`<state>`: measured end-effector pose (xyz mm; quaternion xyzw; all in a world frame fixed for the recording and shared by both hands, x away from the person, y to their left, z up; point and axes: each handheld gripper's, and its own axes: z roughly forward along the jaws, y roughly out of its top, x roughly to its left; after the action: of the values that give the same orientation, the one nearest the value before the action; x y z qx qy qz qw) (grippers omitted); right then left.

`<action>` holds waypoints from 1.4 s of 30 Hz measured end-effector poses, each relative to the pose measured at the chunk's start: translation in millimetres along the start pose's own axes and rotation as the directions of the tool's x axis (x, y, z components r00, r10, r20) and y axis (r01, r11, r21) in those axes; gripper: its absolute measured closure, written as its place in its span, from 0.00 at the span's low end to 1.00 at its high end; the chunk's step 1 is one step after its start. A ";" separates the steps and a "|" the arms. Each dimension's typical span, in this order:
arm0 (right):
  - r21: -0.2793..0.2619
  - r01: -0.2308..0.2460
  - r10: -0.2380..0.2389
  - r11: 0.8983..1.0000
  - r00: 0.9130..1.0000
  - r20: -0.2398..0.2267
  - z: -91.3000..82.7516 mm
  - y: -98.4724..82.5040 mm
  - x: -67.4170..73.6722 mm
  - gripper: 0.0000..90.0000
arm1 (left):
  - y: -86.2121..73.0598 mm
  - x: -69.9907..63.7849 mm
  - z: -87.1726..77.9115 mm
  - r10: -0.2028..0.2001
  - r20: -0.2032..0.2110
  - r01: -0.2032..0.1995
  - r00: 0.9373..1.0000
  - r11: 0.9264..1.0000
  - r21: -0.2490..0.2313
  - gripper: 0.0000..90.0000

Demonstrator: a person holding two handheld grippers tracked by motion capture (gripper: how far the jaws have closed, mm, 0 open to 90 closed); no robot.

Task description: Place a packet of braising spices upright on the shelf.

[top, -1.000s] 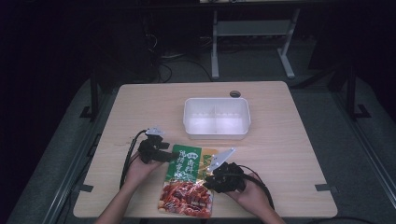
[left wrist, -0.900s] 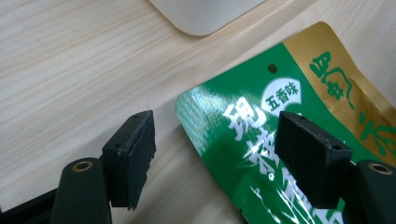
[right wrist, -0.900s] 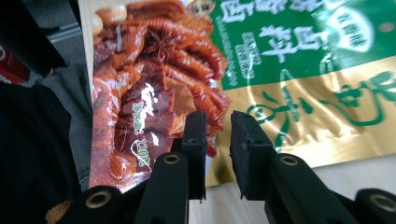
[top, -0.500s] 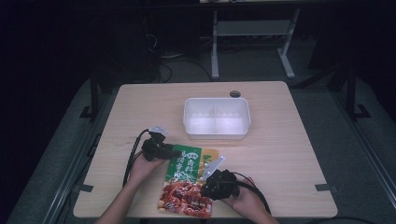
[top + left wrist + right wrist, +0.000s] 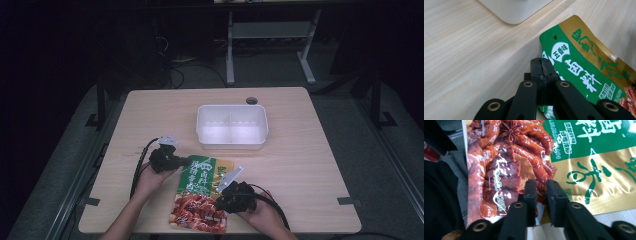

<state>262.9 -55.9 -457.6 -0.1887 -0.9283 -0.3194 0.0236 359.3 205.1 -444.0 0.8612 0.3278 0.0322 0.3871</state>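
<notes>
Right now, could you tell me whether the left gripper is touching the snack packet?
Touching. In the left gripper view, the left gripper has just closed, its jaws pressed together on the green edge of the snack packet.

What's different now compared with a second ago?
The left gripper has just closed its jaws on the left edge of the food pouch, so it now holds the pouch. The right gripper shifted a little at the pouch's right side, its jaws just opening slightly with the edge between them. The white container stayed put.
</notes>
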 end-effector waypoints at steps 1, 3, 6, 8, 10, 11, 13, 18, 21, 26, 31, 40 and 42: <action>-0.007 -0.017 0.017 1.000 1.000 -0.013 -0.2 -0.3 -1.2 0.72 | 0.1 -1.1 -1.8 0.004 -0.002 -0.004 1.000 1.000 -0.001 1.00; -0.013 -0.037 0.037 0.999 0.999 0.001 -1.9 -0.4 -2.9 0.65 | 0.4 -2.7 -5.5 0.008 0.012 -0.008 1.000 1.000 -0.014 1.00; -0.039 -0.075 0.076 0.996 0.996 0.039 -9.2 -0.3 -9.2 0.55 | 1.8 -7.7 -12.3 0.035 0.002 -0.035 0.999 0.999 -0.029 1.00; -0.067 -0.106 0.111 0.992 0.992 0.066 -15.4 -0.4 -15.6 0.52 | 2.3 -10.8 -16.9 0.048 -0.004 -0.048 0.999 0.998 -0.045 1.00; -0.092 -0.139 0.145 0.986 0.987 0.071 -21.4 -0.3 -23.8 0.49 | 2.6 -13.1 -21.4 0.050 -0.004 -0.050 0.999 0.997 -0.060 1.00; -0.103 -0.150 0.158 0.983 0.984 0.076 -24.0 0.2 -28.2 0.47 | 2.7 -13.9 -23.6 0.053 -0.004 -0.053 0.999 0.996 -0.065 1.00; -0.123 -0.164 0.176 0.979 0.980 0.097 -29.0 1.3 -37.4 0.45 | 3.4 -15.4 -28.2 0.059 -0.004 -0.060 0.998 0.995 -0.076 1.00; -0.166 -0.225 0.249 0.960 0.958 0.144 -38.1 0.7 -62.6 0.41 | 4.3 -21.7 -38.9 0.086 -0.016 -0.087 0.996 0.990 -0.108 1.00; -0.188 -0.260 0.282 0.947 0.954 0.100 -40.8 1.9 -76.3 0.40 | 4.0 -24.0 -43.8 0.097 -0.017 -0.098 0.995 0.987 -0.124 1.00; -0.158 -0.284 0.286 0.946 0.958 -0.009 -36.7 13.8 -89.2 0.40 | 1.4 -25.6 -48.6 0.104 -0.018 -0.105 0.994 0.984 -0.146 1.00; -0.103 -0.272 0.266 0.957 0.962 -0.065 -27.3 28.8 -95.2 0.43 | -0.1 -26.2 -51.1 0.104 -0.010 -0.104 0.995 0.981 -0.165 1.00; -0.087 -0.315 0.298 0.945 0.940 -0.163 -19.6 34.7 -104.7 0.77 | -3.6 -23.5 -51.9 0.091 -0.016 -0.092 0.996 0.983 -0.158 1.00; -0.085 -0.310 0.294 0.947 0.942 -0.159 -20.4 34.8 -104.2 0.86 | -3.6 -23.8 -50.9 0.093 -0.022 -0.095 0.995 0.984 -0.152 1.00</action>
<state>370.7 -77.8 -438.2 -0.3062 -0.8654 -0.3750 0.1292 323.0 225.6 -406.3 0.8432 0.2863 0.0820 0.4476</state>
